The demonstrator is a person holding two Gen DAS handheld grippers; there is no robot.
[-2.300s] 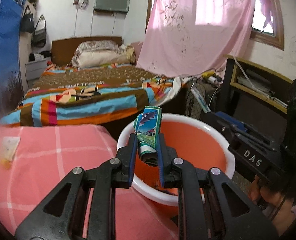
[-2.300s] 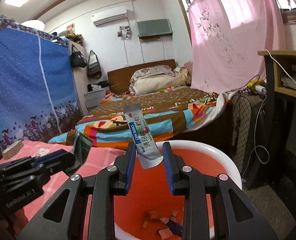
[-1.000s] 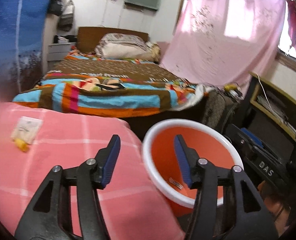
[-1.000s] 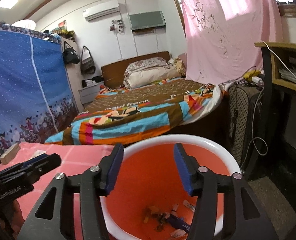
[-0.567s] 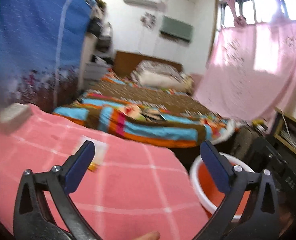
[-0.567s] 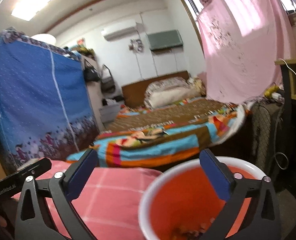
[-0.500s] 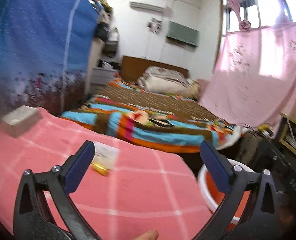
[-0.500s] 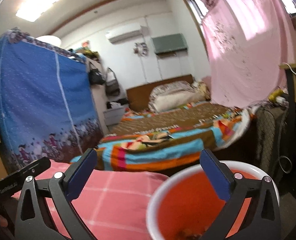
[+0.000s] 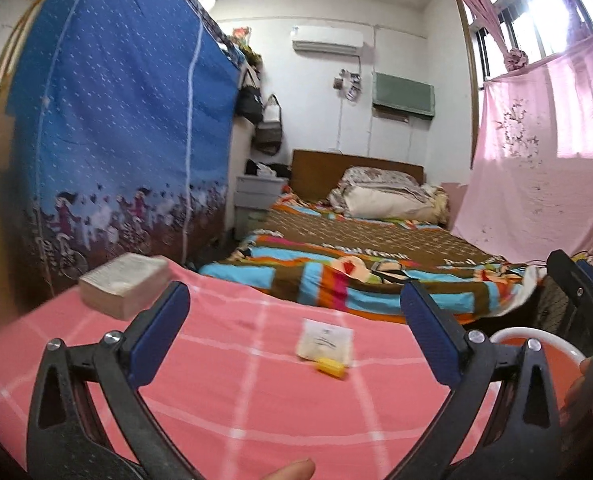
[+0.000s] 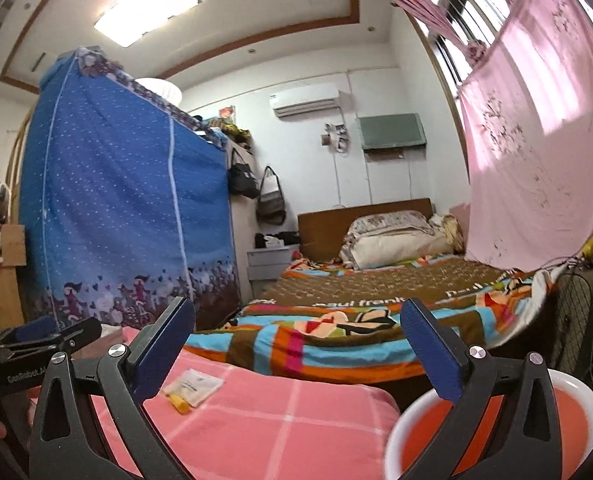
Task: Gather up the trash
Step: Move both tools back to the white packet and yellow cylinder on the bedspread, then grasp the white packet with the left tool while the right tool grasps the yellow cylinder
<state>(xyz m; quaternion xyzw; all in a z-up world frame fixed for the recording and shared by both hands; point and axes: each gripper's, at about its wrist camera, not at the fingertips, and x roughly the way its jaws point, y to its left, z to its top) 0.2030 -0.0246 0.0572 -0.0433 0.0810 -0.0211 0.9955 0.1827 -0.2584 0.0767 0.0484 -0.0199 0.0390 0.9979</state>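
A white sachet [image 9: 325,339] with a small yellow piece [image 9: 330,369] at its near edge lies on the pink checked cloth [image 9: 232,392]. My left gripper [image 9: 294,326] stands open and empty, with the sachet showing between its blue pads [image 9: 430,340]. In the right wrist view the same sachet [image 10: 195,385] lies just right of my left finger. My right gripper [image 10: 296,340] is open and empty too. The orange bucket [image 10: 508,432] with a white rim sits at the lower right, beside the table. Only the bucket's rim [image 9: 536,338] shows in the left wrist view.
A thick pale book [image 9: 122,284] lies at the far left of the pink cloth. Behind the table are a bed with a striped blanket [image 9: 368,280], a blue fabric wardrobe [image 9: 116,140] and a pink curtain [image 9: 544,160]. The other gripper's body [image 10: 36,344] shows at left.
Both grippers let their wrappers drop into the bucket, opened wide, and swung left and up. The bucket slid to the right edge and the sachet came toward the middle.
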